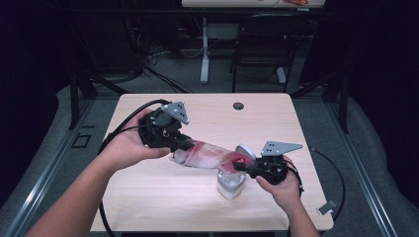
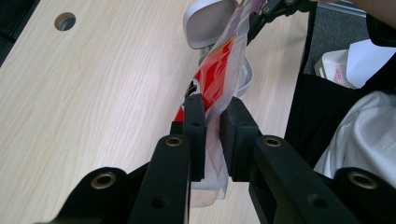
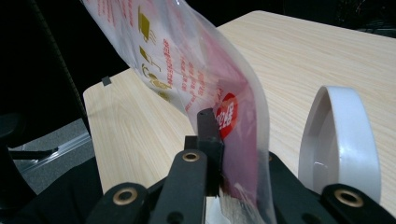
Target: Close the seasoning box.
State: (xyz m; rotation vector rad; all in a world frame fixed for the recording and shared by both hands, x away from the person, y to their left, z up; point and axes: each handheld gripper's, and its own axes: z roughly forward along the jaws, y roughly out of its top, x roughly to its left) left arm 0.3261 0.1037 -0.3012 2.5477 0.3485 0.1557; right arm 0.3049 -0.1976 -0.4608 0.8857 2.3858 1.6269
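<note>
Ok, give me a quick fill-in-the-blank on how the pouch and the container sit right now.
1. The plastic pouch is held at both ends, by the left hand-held gripper and the ____ hand-held gripper.
2. The printing on the pouch is mostly ____.
3. The white container stands on the wooden ____.
4. The container's hinged lid stands ____.

Missing words: right; red; table; open
</note>
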